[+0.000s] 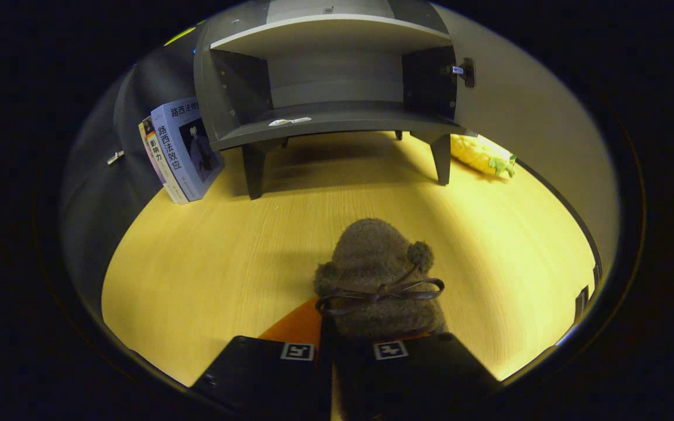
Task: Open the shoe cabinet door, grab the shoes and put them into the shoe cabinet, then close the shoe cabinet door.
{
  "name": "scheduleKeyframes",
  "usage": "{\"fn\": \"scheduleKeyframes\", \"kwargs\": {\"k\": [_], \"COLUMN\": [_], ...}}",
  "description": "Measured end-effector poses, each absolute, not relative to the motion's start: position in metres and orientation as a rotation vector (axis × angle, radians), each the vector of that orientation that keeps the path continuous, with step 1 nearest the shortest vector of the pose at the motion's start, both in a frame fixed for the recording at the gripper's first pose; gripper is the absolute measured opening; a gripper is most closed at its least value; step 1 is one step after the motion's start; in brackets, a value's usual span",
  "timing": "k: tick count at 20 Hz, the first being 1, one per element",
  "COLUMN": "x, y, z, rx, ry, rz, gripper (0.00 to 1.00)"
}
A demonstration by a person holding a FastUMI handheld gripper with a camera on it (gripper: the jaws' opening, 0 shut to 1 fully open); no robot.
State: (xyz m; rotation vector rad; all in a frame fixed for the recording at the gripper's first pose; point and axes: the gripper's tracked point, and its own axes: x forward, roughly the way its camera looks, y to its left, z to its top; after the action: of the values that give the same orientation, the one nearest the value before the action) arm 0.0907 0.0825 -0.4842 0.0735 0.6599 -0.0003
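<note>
I hold my gripper [346, 351] low over a yellow wooden floor [208, 251]. Its two fingers sit close together, and a fuzzy brown shoe [375, 272] rises between and just ahead of them. The heel end goes down between the fingers, so I judge they are clamped on it, though the contact itself is hidden. An orange patch [299, 321] shows beside the shoe, just ahead of the fingers; I cannot tell what it is.

The shoe looks like a small plush bootie with two pompoms and a thin dark bow [381, 292] across its top. I judge it light, soft and squashy, not fragile, and fuzzy enough not to slip. It will likely sag if pinched by the fluff, so the firmer heel or sole edge is the better hold, keeping clear of the bow.

Well beyond the shoe stands the grey cabinet [325, 117] on short legs. Its door [524, 117] stands swung open to one side, and a shelf and the bottom board are bare apart from a small white sticker [290, 121], too small to read.

Two books [182, 149] lean against the cabinet's other side. Their covers carry large Chinese characters; I leave the wording out. A yellow plush toy [483, 155] with green leaves lies on the floor near the cabinet's leg, by the door.
</note>
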Motion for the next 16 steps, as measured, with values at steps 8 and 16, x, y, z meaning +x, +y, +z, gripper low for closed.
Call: {"fn": "scheduleKeyframes", "kwargs": {"k": [8, 16], "x": [0.093, 0.097], "y": [0.078, 0.060], "z": [-0.461, -0.340], "rx": [0.092, 0.102], "ry": [0.621, 0.533], "rz": [0.036, 0.059], "gripper": [0.09, 0.09]}}
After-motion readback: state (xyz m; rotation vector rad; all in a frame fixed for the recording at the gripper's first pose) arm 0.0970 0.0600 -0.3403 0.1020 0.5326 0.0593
